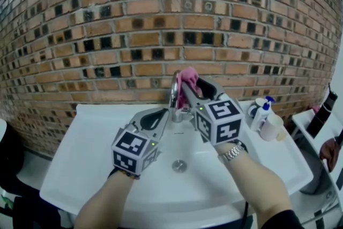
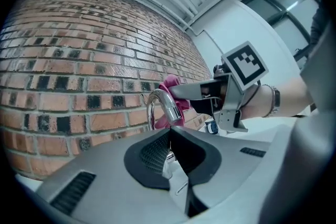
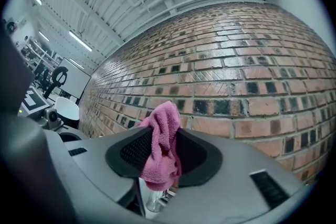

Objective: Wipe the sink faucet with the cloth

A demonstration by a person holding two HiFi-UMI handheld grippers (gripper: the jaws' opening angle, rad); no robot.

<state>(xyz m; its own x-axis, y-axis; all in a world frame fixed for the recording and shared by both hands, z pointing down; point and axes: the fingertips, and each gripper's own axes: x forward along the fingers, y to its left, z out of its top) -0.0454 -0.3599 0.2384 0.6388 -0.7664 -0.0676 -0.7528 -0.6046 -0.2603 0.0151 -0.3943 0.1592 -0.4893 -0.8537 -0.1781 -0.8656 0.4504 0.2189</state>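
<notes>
A white sink (image 1: 88, 155) stands against a brick wall (image 1: 161, 8), with its drain (image 1: 179, 165) near the middle of the basin. The chrome faucet (image 1: 174, 96) rises at 12 o'clock from the drain, its spout arching toward the basin.

The right gripper (image 1: 187, 86) reaches in from 5 o'clock of the faucet, with its fingers closed on the pink cloth (image 1: 188, 76). The right gripper view shows the cloth bunched between the pads, a fold standing above them and the rest hanging below. The cloth sits at 1 o'clock of the spout's arch, on the wall side. It seems to press against the chrome there, though the contact itself is not clear from any view.

The left gripper (image 1: 163, 112) is at 7 o'clock of the faucet, pointing at its base. Its fingers are closed together with nothing between them, just short of the faucet.

At 3 o'clock from the faucet, on the sink's right ledge, stand two small bottles (image 1: 261, 112) and a white cup (image 1: 272, 128). A wristwatch (image 1: 231, 153) shows on the right wrist.
</notes>
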